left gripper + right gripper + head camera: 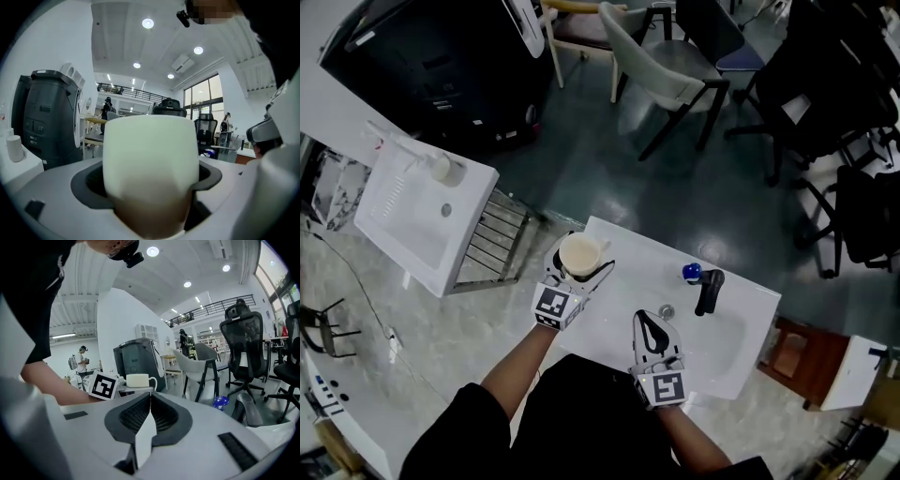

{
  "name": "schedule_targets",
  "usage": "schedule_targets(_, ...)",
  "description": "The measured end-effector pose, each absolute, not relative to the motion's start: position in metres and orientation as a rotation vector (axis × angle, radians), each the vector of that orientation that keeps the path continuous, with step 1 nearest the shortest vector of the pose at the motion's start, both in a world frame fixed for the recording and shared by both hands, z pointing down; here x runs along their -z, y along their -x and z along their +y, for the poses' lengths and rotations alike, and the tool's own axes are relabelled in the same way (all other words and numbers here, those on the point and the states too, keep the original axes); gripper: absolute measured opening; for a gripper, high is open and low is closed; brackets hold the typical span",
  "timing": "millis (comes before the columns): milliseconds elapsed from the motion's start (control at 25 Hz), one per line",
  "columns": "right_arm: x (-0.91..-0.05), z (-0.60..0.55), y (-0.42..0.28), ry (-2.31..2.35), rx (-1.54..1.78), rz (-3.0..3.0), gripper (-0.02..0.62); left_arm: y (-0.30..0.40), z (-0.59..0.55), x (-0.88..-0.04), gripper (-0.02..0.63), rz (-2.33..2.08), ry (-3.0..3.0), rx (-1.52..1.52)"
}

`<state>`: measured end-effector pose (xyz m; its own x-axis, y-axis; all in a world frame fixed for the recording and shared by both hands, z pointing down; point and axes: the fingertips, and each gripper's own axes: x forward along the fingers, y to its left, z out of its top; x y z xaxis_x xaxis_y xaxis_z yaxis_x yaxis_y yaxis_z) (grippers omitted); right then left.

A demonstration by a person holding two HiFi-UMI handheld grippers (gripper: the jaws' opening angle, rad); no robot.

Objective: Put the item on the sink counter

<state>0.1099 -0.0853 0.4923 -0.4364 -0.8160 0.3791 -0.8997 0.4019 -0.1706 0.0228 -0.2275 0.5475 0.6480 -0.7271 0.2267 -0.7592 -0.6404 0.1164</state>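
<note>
A cream mug (pixel 578 251) sits upright between the jaws of my left gripper (pixel 581 262), which is shut on it, over the left end of the white sink counter (pixel 623 253). In the left gripper view the mug (pixel 150 164) fills the middle and hides the counter beneath, so I cannot tell if it touches. My right gripper (pixel 648 319) is shut and holds nothing, over the counter's front part, just left of the basin. The right gripper view looks past its jaws (pixel 149 397) to the mug (pixel 138 380) with its handle pointing right.
A black faucet (pixel 708 291) and a small blue object (pixel 692 273) stand at the basin's back edge. A second white sink (pixel 422 220) with a soap bottle (pixel 442 169) is at the left, beside a metal rack (pixel 492 246). Chairs (pixel 661 70) stand beyond.
</note>
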Motion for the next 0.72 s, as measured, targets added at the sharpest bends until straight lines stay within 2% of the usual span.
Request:
schedule_targets(280,-0.514,-0.117,-0.117,-1.505,-0.498,-2.454,0.032,-0.042,-0.258,-0.615,0.460,-1.185,-2.695,-0.430)
schedule_targets(720,-0.545,-0.150,-0.131,-1.470,-0.524,-2.450,0.032,-0.045,-0.277,-0.665,0.460,-1.180,-2.627,-0.499)
